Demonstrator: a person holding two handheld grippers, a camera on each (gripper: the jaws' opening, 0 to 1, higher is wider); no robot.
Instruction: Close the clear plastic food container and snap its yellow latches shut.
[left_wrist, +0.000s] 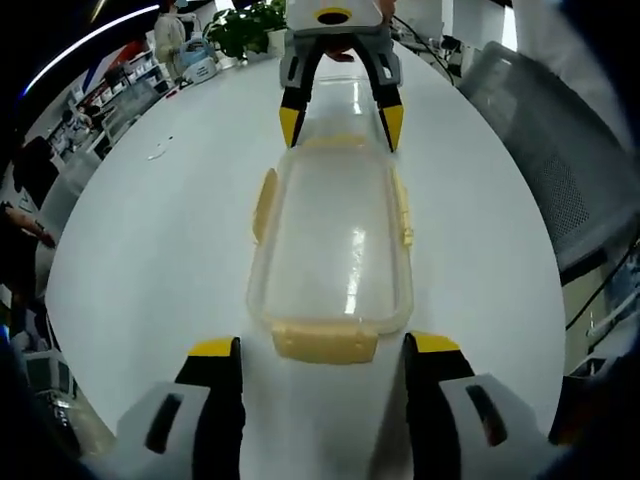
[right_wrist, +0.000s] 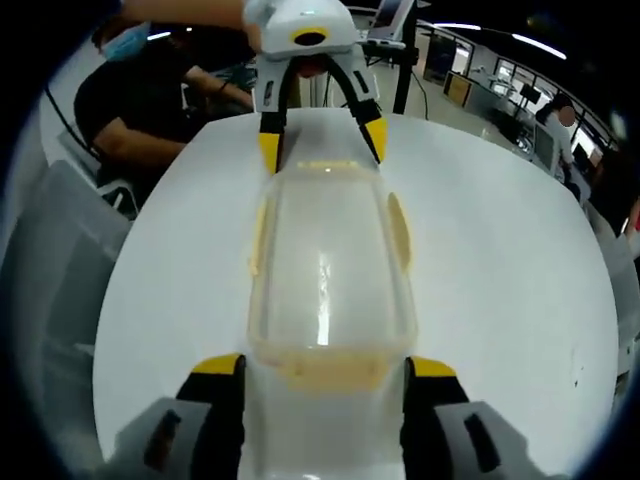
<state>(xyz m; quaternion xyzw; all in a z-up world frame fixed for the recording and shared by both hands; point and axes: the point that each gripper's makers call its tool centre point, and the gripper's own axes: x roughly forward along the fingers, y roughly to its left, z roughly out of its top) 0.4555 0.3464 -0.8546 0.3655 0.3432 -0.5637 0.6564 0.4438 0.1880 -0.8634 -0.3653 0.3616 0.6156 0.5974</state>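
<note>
We see a long, clear plastic food container (left_wrist: 335, 255) with rounded corners lying lengthwise in the middle of a white, glossy tabletop (left_wrist: 150, 250), its lid resting on top. Pale yellow latches sit along its rim: one on each long side and one at each short end.

In the left gripper view, the left tool (left_wrist: 322, 365), grey with black jaws and yellow tips, faces one short end of the container. Its jaws stand wide apart, one on either side of the near yellow end latch (left_wrist: 325, 340), and grip nothing. At the far short end the right tool (left_wrist: 340, 120) faces back toward us, its jaws likewise spread, their yellow tips just beside the container's far corners. Potted green plants (left_wrist: 245, 30) stand past the tabletop's far edge, and a grey mesh chair (left_wrist: 560, 170) sits beside its right edge.

In the right gripper view the container (right_wrist: 330, 270) runs away from the right tool (right_wrist: 325, 372), whose open jaws flank the near short end. The near latch (right_wrist: 330, 372) looks blurred here, so we cannot tell whether it is snapped down. The left tool (right_wrist: 320, 135) stands at the far end, jaws apart. A seated person in a dark top (right_wrist: 140, 110) is beyond the far left edge of the tabletop.
</note>
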